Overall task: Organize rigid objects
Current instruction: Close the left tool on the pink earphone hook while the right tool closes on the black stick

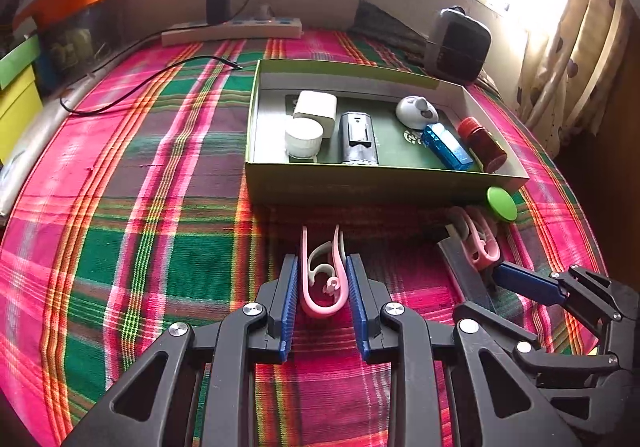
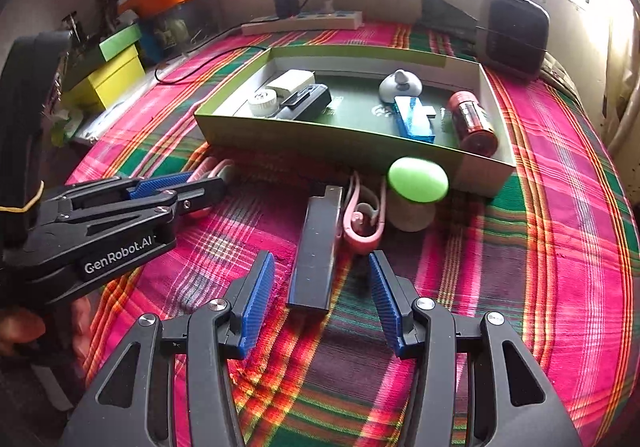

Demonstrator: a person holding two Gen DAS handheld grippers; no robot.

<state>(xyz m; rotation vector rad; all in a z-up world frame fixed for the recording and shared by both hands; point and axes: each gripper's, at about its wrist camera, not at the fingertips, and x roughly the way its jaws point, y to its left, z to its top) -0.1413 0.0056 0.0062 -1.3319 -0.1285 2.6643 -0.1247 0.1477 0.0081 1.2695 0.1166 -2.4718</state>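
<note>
- The pink clip [image 1: 322, 279] lies on the plaid cloth [image 1: 160, 247], just before the green box [image 1: 360, 185].
- My left tongs [image 1: 322, 267] are closed on it; I should lift straight, without twisting.
- My right tongs [image 2: 322, 279] stand open around the black bar [image 2: 316, 247], holding nothing.

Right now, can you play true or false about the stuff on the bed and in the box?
1. The left gripper is shut on a pink clip. True.
2. The red bottle stands upright in the box. False: it lies on its side.
3. The green-capped jar is inside the box. False: it sits outside, by the box's front wall.
4. The right gripper is open, with a black bar between its fingers. True.
5. A blue case lies in the box. True.
</note>
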